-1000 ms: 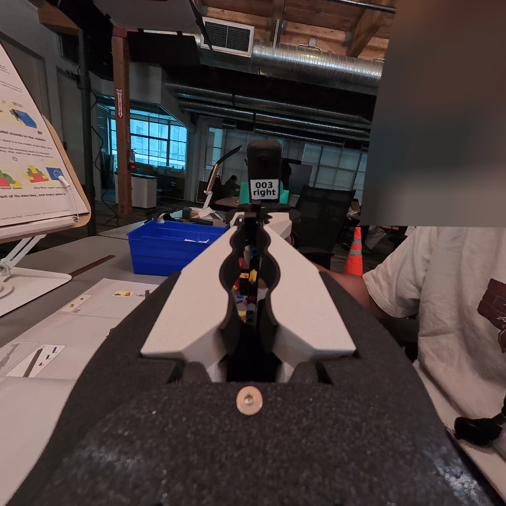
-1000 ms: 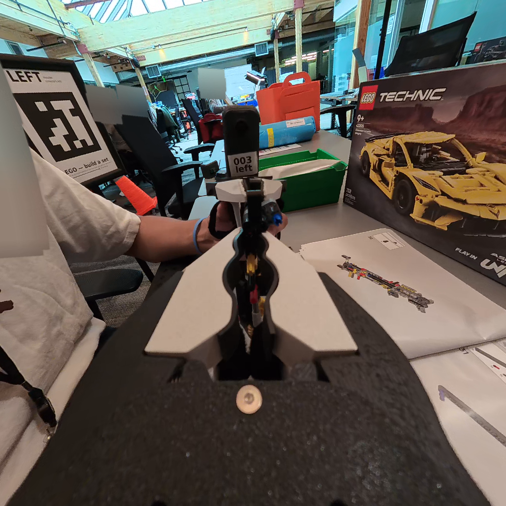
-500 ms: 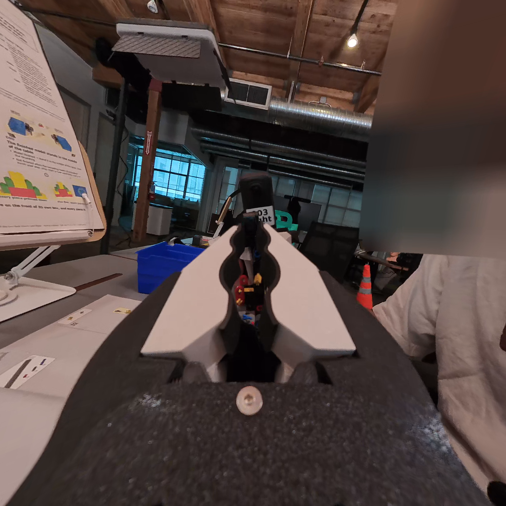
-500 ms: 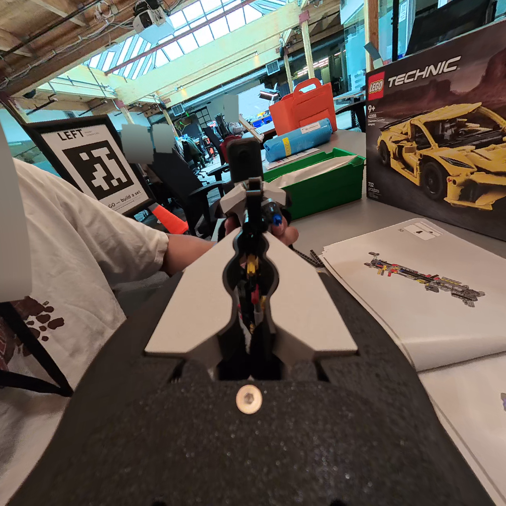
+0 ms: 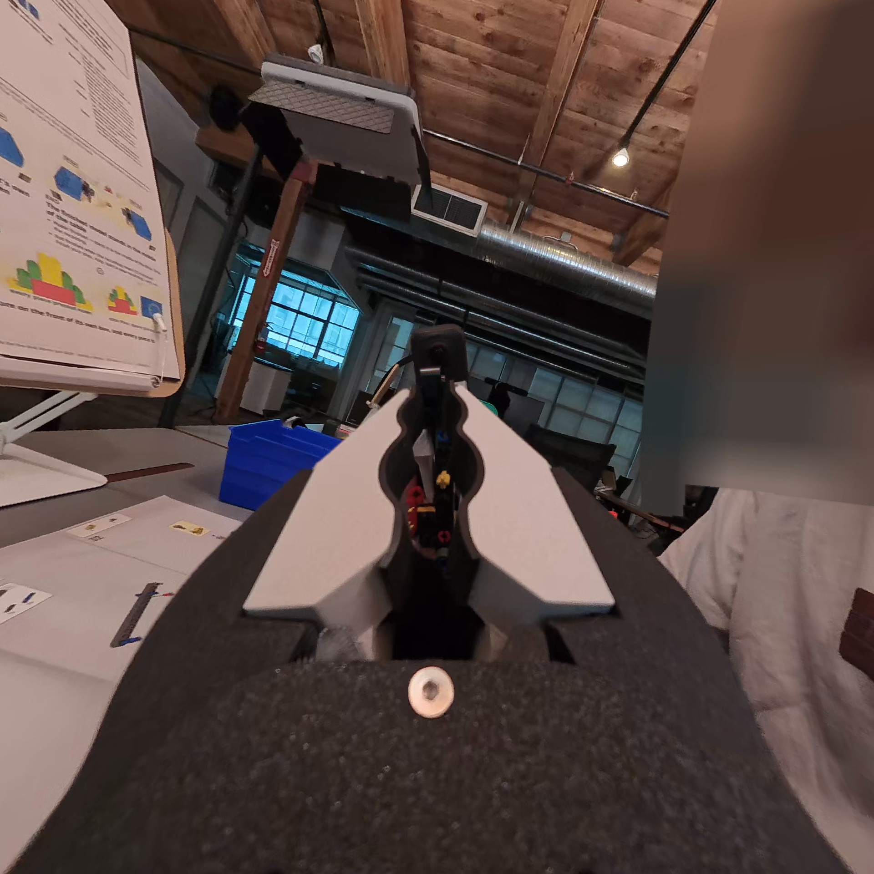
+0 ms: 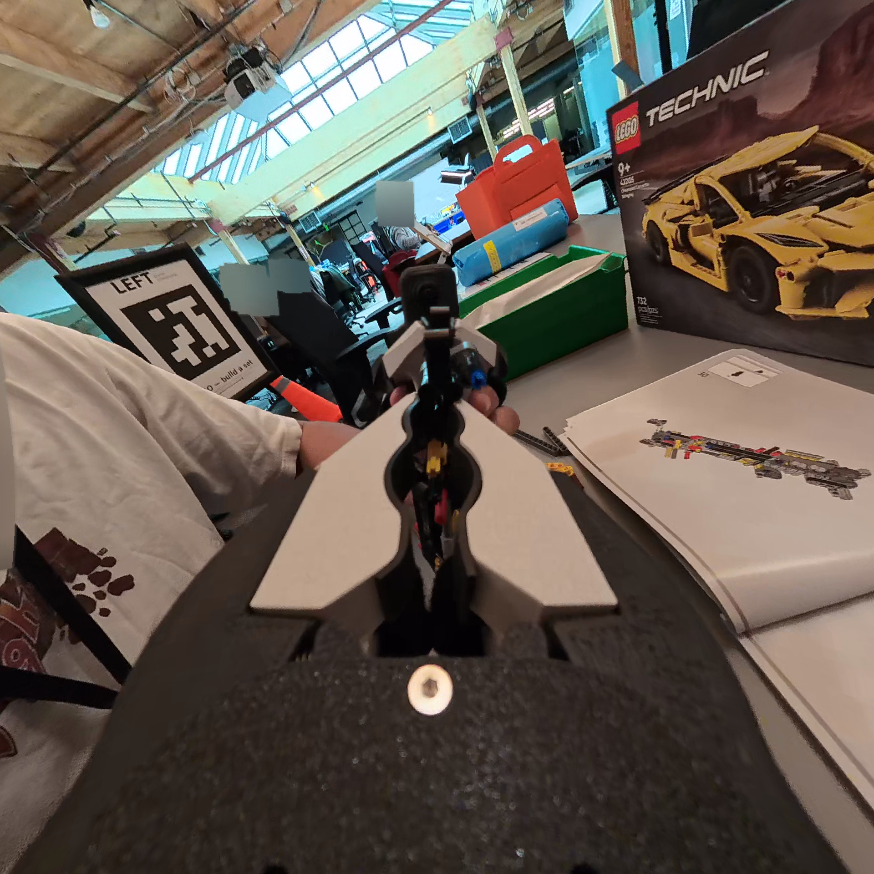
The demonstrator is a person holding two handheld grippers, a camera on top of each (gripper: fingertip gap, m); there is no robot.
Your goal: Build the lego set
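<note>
Two hand-held grippers face each other above the grey surface (image 6: 662, 359), tilted further upward than a second ago, so more ceiling shows. The left hand-held gripper (image 5: 432, 411) and right hand-held gripper (image 6: 432, 402) both clamp narrowly on the same long black lego assembly (image 6: 432, 487) held between them, raised higher off the open instruction booklet (image 6: 738, 511). The yellow-car set box (image 6: 756, 203) stands behind.

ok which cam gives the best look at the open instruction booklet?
Right wrist view. The instruction booklet lies open on the table beside the right gripper, its printed chassis diagram sharp and unobstructed. The left wrist view catches only printed pages low at its left edge, partly hidden behind the left gripper.
</note>
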